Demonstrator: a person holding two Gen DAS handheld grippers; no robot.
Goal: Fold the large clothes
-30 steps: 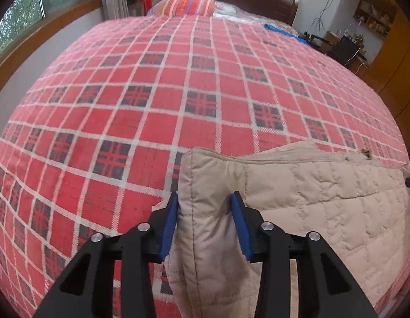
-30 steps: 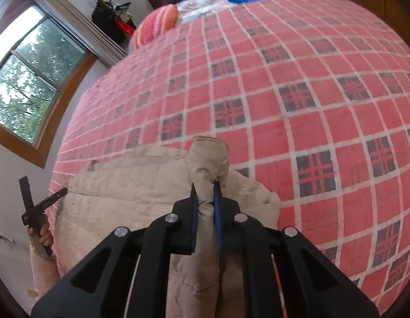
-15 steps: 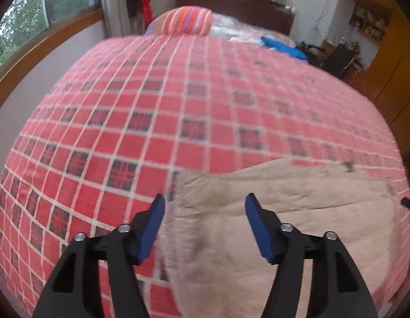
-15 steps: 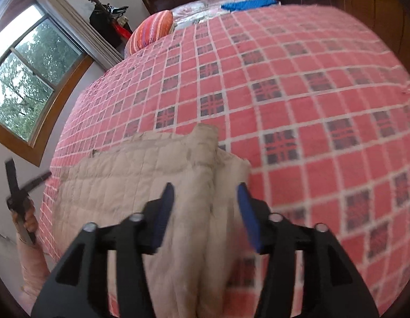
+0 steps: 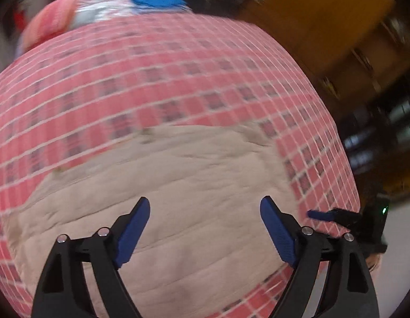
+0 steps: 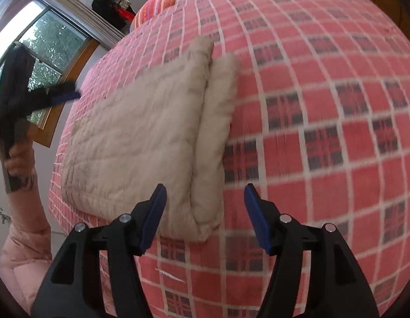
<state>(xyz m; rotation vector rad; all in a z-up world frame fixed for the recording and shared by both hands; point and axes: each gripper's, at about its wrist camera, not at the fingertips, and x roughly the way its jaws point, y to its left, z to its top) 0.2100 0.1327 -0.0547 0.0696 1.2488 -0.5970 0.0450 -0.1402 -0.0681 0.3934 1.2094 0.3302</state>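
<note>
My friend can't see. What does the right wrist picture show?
A folded beige quilted garment lies on a red checked bedspread. The right gripper hovers near it, jaws open and empty. The left gripper is at the left edge.

A bed under a red plaid bedspread [image 6: 324,111] fills the room. A wood-framed window [image 6: 46,53] at ten o'clock admits daylight past a pale curtain [image 6: 80,16]. Orange-brown wooden cabinets [image 5: 324,31] stand at two o'clock.
</note>
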